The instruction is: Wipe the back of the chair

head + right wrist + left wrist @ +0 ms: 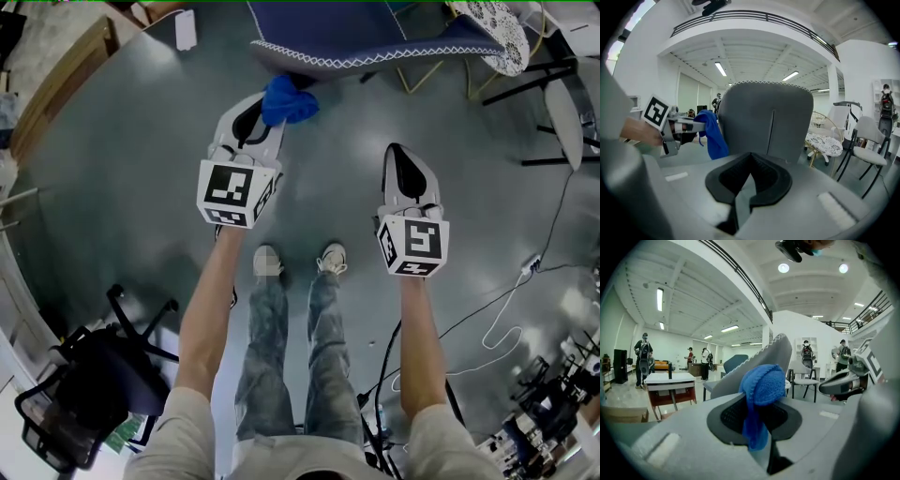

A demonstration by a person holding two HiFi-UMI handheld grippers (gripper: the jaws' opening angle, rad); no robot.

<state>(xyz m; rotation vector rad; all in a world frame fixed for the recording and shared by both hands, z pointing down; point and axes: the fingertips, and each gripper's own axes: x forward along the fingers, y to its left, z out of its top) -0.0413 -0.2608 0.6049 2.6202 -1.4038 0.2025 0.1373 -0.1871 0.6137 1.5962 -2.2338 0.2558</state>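
The left gripper (261,114) clamps the cloth (289,101) beside, perhaps touching, the chair back (759,122); the right gripper (398,159), jaws together, faces it, apart.

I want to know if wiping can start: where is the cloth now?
The cloth is clamped in the left gripper, upper centre of the head view, just under the stitched edge of the chair; the right gripper view shows it left of the chair back.

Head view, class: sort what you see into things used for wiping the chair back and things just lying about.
In use: chair back, blue cloth, left gripper.
Lying about: black office chair, floor cable, patterned chair.
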